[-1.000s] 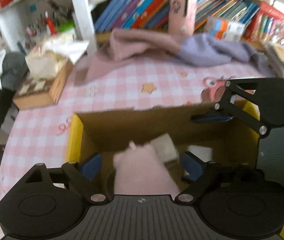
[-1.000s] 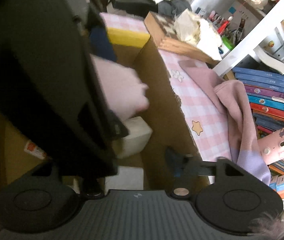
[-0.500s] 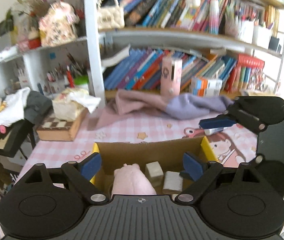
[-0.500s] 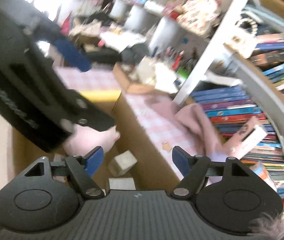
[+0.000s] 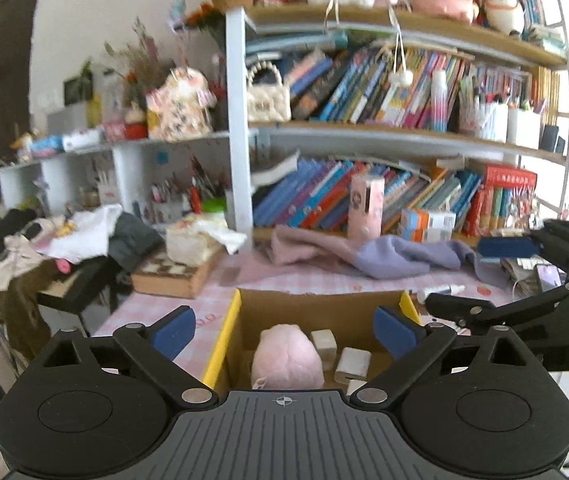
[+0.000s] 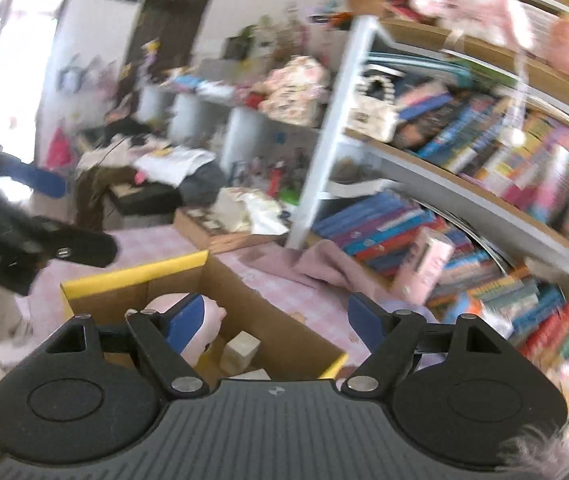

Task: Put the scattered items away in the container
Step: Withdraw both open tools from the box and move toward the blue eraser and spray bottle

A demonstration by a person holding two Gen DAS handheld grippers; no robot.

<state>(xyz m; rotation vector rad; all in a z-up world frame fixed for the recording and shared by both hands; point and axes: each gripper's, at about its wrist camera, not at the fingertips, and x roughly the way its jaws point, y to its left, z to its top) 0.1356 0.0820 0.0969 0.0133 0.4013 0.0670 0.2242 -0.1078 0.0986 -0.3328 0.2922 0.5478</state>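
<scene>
Pink plush (image 5: 286, 354), blocks (image 5: 323, 343), apparently inside box (image 5: 316, 304)

We see pink plush (image 5: 286, 356) in brown cardboard box (image 5: 316, 304) w/ yellow flaps, pink-white checked tablecloth (image 5: 220, 280) beyond box, lilac-pink cloth (image 5: 364, 252) behind.

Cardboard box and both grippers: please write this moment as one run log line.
left gripper: opening, empty | right gripper: opening, empty | pink plush toy: in cardboard box beside pale blocks | purple cloth: on table

The pink plush toy (image 5: 287, 360) sits half hidden behind the left gripper's body, the cardboard box's (image 5: 316, 306) near end too. From the right, the bookshelf (image 6: 464, 152) smears into blur.
</scene>
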